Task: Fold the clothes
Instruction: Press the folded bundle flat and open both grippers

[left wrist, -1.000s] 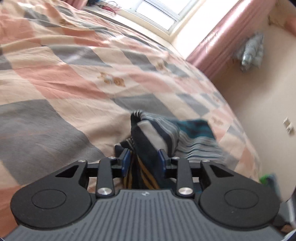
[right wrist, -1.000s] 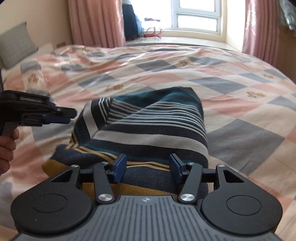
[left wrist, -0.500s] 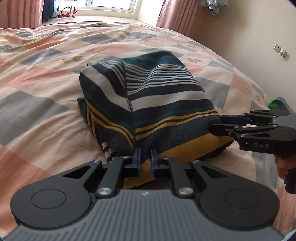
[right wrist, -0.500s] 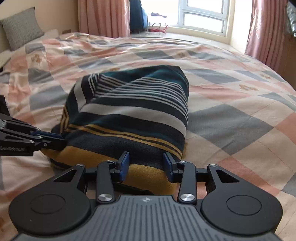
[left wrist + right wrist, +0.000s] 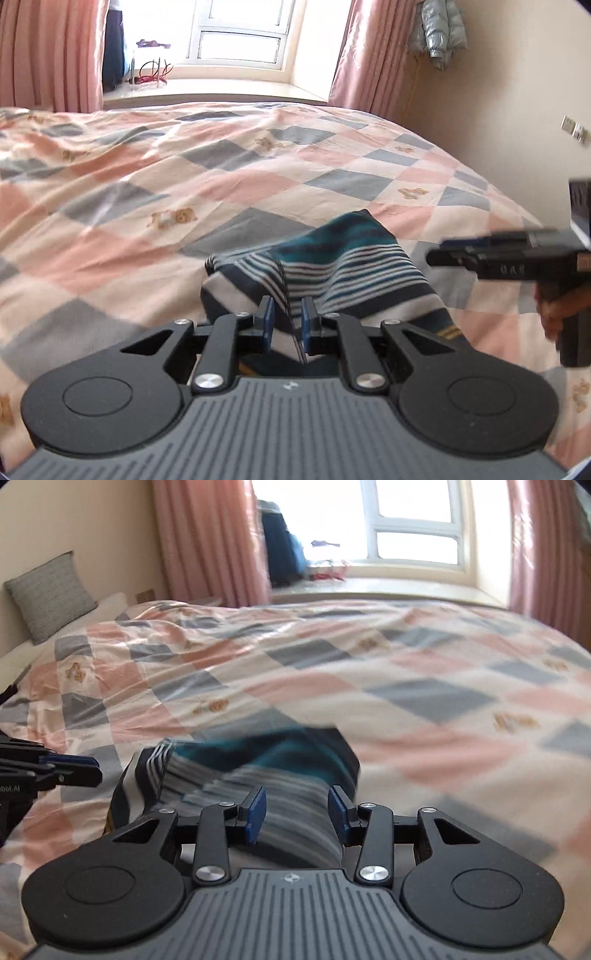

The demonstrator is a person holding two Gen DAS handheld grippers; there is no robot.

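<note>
The striped garment (image 5: 332,266) lies folded into a compact bundle on the bed (image 5: 147,192), near the front edge of the checked quilt, its long axis running away from both cameras toward the window (image 5: 240,37). Its near end sits directly ahead of each tool and slightly below.

The left hand-held gripper (image 5: 287,325) has its blue pads drawn in close on either side of a raised seam or fold of the cloth; the jaws look nearly together, but whether they actually pinch the fabric I cannot tell. The right hand-held gripper (image 5: 297,814) straddles the bundle's near end with its jaws standing apart, cloth between them but no bite (that view is blurred).

From the left wrist view the right tool shows off to the side, held by a hand (image 5: 557,306), just beyond the garment's right edge. Judging from this, the left one is the nearer to a hold, and any next fold or lift would run along that long axis.
</note>
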